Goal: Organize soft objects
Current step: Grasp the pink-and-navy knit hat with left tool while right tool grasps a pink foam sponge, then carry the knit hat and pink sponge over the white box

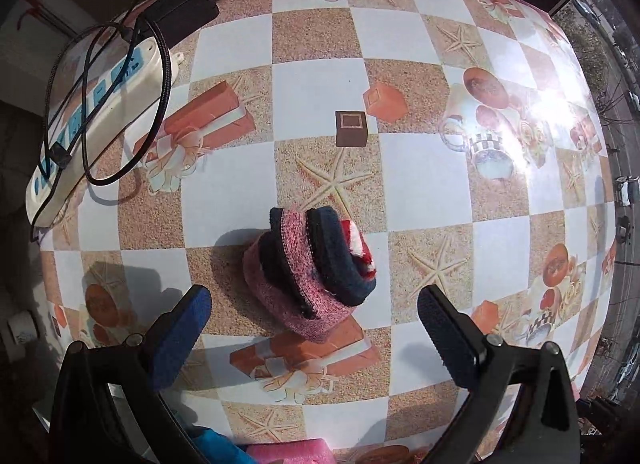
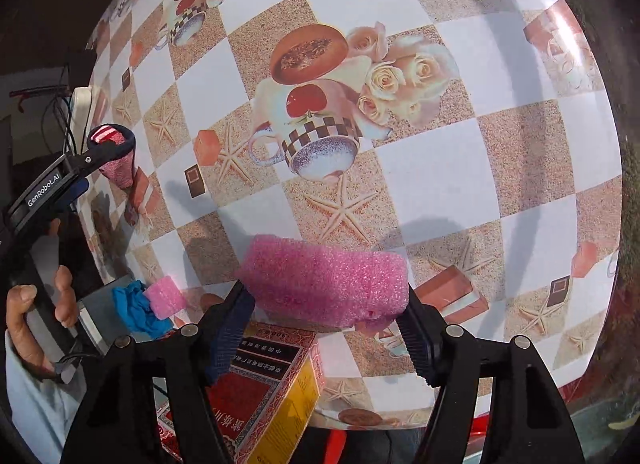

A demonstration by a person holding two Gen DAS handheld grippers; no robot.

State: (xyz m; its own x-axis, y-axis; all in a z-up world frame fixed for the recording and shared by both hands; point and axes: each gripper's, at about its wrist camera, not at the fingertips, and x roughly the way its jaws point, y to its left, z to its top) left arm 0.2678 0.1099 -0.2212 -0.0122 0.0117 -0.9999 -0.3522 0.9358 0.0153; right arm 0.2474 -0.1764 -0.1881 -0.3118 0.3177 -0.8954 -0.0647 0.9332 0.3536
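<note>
Left wrist view: left gripper (image 1: 314, 330) pointing down at the table (image 1: 424, 180), which is covered in a checkered oilcloth printed with starfish and cups; its fingers (image 1: 182, 330) spread wide with nothing between them. Beyond the fingertips, a rolled knitted sock bundle in pink, navy, red and white (image 1: 316, 270) rests on the table, apart from both pads. White power strip with blue sockets (image 1: 96, 120) and looped black cables (image 1: 120, 104) at the table's left edge. Bottom edge, cut off by the frame: a blue cloth (image 1: 218, 449) and a pink foam piece (image 1: 290, 451), what they lie in not discernible. Right wrist view: right gripper (image 2: 326, 320) angled steeply down, its fingers pinching a pink foam block (image 2: 326, 282) by its two ends, raised over the table. Beneath it, a red and yellow printed cardboard box (image 2: 276, 388), partly hidden by the fingers; contents not visible. Left of that, a grey tray-like container (image 2: 98, 314), mostly hidden, holds a crumpled blue cloth (image 2: 136, 308) and a small pink foam piece (image 2: 164, 298). At far left, a person's hand (image 2: 40, 308) grips the other gripper's handle; the sock bundle stands on the table just behind its tip.
</note>
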